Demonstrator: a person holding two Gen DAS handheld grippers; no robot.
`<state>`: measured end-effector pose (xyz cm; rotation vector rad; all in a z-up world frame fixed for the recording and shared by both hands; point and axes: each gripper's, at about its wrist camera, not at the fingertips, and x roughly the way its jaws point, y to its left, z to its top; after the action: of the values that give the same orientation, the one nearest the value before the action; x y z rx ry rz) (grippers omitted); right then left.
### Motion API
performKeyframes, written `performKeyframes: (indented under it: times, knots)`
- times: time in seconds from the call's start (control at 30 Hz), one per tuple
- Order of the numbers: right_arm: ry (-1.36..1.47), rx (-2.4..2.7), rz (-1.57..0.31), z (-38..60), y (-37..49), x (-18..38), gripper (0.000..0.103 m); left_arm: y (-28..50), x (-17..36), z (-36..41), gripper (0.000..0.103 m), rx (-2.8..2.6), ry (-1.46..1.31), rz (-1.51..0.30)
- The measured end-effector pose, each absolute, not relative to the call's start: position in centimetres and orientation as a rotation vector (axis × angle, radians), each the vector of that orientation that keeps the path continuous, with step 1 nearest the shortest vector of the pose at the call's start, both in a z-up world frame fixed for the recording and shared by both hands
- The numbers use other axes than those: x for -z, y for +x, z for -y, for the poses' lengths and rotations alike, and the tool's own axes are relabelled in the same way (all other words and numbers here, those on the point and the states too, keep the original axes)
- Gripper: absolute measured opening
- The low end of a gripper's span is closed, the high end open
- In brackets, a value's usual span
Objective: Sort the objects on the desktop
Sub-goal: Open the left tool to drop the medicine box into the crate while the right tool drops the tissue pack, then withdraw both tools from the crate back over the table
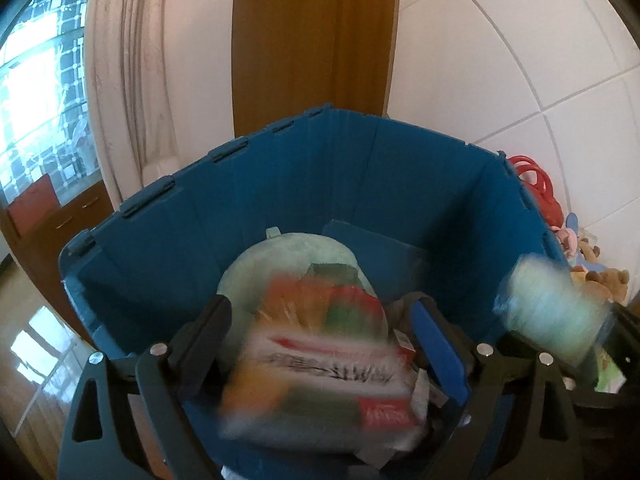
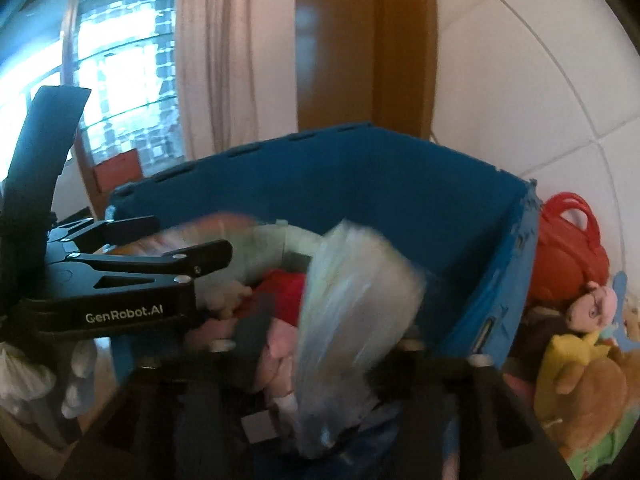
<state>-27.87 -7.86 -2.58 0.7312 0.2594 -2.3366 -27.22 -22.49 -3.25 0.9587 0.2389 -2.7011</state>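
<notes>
Snack packet: orange, red and white wrapper, between the two fingers of the left gripper, over the open blue crate. Badly blurred. Dark printed characters run across its white band, unreadable; the red patch at its lower right corner carries print, also unreadable. Fingers sit wide apart with the packet filling the gap; whether they press on it I cannot tell.

Right gripper: a pale, bluish-white bag fills the space in front of it, smeared by blur. One dark finger shows left of the bag; the other is hidden behind it. Jaw state cannot be told. The same bag appears as a blurred pale lump at the crate's right rim in the left wrist view.

Inside the crate: a pale green cushion under the packet, partly covered. In the right wrist view, something red and pink fabric lie beneath the bag, shapes unclear.

The left gripper's side reads "GenRobot.AI" in white.

Outside the crate, to its right: a red handbag and plush toys, cut off by the lens edge. Behind: curtain, wooden door, white tiled wall, window.
</notes>
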Motion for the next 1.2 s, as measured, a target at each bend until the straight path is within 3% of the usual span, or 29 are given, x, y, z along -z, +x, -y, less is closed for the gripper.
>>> performKeyframes:
  times: [0.07, 0.1, 0.43, 0.57, 1.2]
  knots:
    - [0.715, 2.361, -0.25, 7.5, -27.6, 2.3, 0.085, -27.5, 3.4, 22.7, 0.103, 2.706, 0.959, -0.239]
    - [0.71, 2.368, -0.251, 7.5, -27.6, 2.3, 0.087, -27.7, 3.5, 22.8, 0.103, 2.708, 0.959, -0.242]
    - [0.706, 2.418, -0.229, 7.1, -27.3, 1.9, 0.088, -27.8, 3.8, 23.3, 0.103, 2.71, 0.978, -0.269]
    - [0.691, 2.443, -0.21, 6.6, -27.3, 1.9, 0.103, -27.0, 3.0, 22.8, 0.103, 2.731, 0.955, -0.266]
    - [0.659, 2.668, -0.089, -10.3, -18.1, 1.4, 0.103, -17.3, -0.1, 9.4, 0.103, 2.881, 0.873, -0.183]
